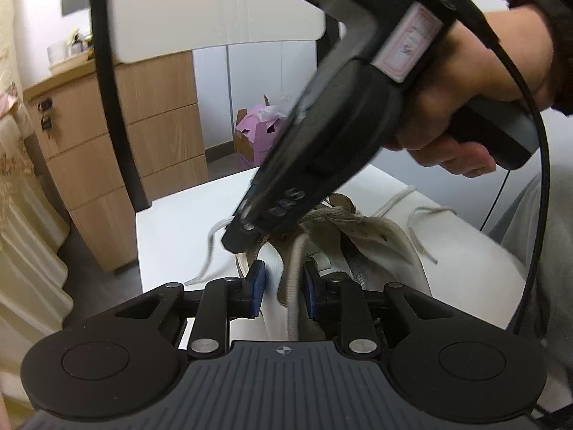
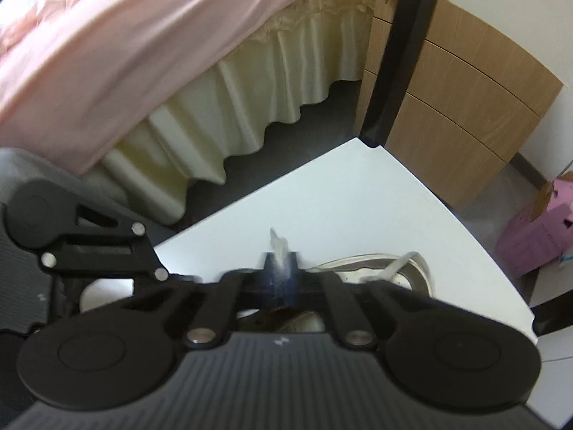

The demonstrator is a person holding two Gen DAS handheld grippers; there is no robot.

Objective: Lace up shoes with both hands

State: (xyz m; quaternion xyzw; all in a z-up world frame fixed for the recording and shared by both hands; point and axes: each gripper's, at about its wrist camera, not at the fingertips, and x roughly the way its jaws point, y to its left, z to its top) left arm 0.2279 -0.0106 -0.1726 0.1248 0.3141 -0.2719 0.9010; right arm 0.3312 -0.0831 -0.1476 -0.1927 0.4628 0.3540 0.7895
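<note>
Beside a bed and wooden drawers, a white surface [image 1: 186, 215] carries a worn white shoe [image 1: 376, 247]. The left claw [image 1: 283, 286] clamps the shoe's upper edge, steadying it. The right claw [image 2: 281, 268], jaws together, pinches a lace end [image 2: 278, 245] by the eyelets. Threading likely goes best with the tip kept short, aimed straight at the hole, shoe held firm.

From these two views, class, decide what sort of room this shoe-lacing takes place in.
Most likely a bedroom at home. A bed with a pink cover and frilled cream skirt stands beside the white table, with a wooden drawer unit nearby.
</note>
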